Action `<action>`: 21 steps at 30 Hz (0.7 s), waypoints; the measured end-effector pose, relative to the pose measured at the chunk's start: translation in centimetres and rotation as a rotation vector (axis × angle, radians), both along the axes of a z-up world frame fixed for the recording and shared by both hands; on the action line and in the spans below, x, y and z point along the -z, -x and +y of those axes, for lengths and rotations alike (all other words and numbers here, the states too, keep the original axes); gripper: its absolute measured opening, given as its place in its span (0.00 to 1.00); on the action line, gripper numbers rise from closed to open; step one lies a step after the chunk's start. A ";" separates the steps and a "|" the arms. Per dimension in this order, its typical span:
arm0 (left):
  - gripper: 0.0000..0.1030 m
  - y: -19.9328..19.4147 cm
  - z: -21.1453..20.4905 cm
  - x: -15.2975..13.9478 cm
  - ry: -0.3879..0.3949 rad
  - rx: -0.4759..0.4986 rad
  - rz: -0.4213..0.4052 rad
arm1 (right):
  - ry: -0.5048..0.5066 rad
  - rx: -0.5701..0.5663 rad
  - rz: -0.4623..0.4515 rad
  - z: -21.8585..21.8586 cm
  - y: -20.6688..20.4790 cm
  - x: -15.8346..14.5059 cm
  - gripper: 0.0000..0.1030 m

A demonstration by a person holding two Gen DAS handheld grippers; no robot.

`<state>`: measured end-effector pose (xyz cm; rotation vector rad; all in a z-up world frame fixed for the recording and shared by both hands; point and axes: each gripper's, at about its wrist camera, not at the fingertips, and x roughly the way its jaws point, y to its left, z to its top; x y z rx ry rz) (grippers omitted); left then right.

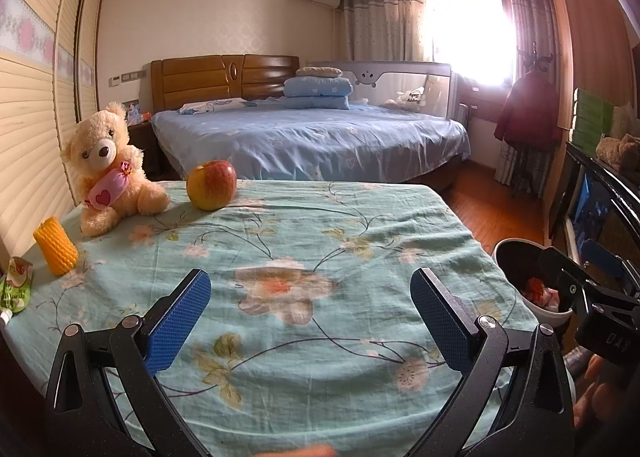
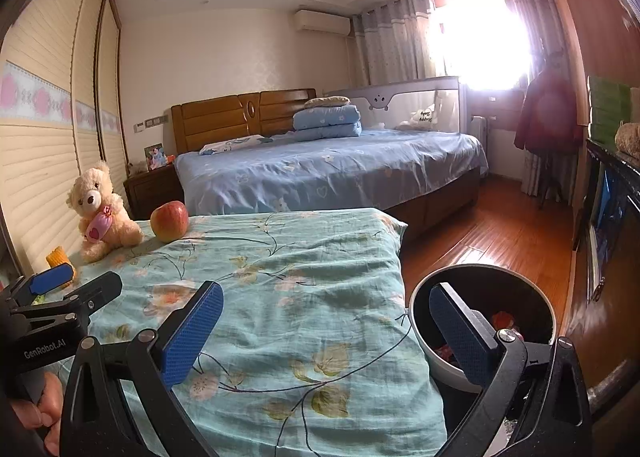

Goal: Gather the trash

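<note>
Both grippers are empty. The left gripper (image 1: 310,315) hovers over the near half of the table (image 1: 360,217), which is covered in a floral cloth, with its jaws spread wide and nothing between them. The right gripper (image 2: 326,333) is likewise wide apart and empty, straddling the table's right edge, with one pad over the cloth and the other over the mouth of the waste bin (image 2: 420,321).

The bin stands on the floor just beside the table's right side. It already holds some crumpled red and white material, so part of the collection appears done.

Remaining candidate: a green and red snack pouch (image 1: 16,285) lying flat at the far left edge of the table, just beside the upright corn cob (image 1: 56,247). It sits at the distorted margin of the left wrist view, so its identity as an empty wrapper is probable, not certain. The teddy bear (image 1: 108,165) and apple (image 1: 211,185) at the back of the table do not read as trash.

Step in hand, as judged: between items, seeking the next piece. The pouch lies well to the left of the left gripper. The next move calls for a swing left, a low approach to pinch the flat pouch without knocking the corn cob, then a carry across the table to the bin.
</note>
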<state>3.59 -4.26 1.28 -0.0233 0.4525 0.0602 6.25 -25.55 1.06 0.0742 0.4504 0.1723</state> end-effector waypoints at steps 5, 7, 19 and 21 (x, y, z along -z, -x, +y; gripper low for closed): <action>0.99 0.2 0.0 -0.1 -0.003 -0.007 -0.004 | -0.002 -0.001 -0.001 0.0 0.0 0.0 1.00; 0.99 0.2 0.0 -0.1 -0.003 -0.008 -0.003 | -0.002 -0.003 0.000 0.0 0.0 0.0 1.00; 0.99 0.3 0.0 -0.2 -0.007 -0.005 -0.006 | 0.000 -0.011 -0.002 0.0 0.2 -0.1 1.00; 0.99 0.3 0.0 -0.2 -0.006 -0.005 -0.007 | 0.000 -0.011 -0.002 0.0 0.3 -0.1 1.00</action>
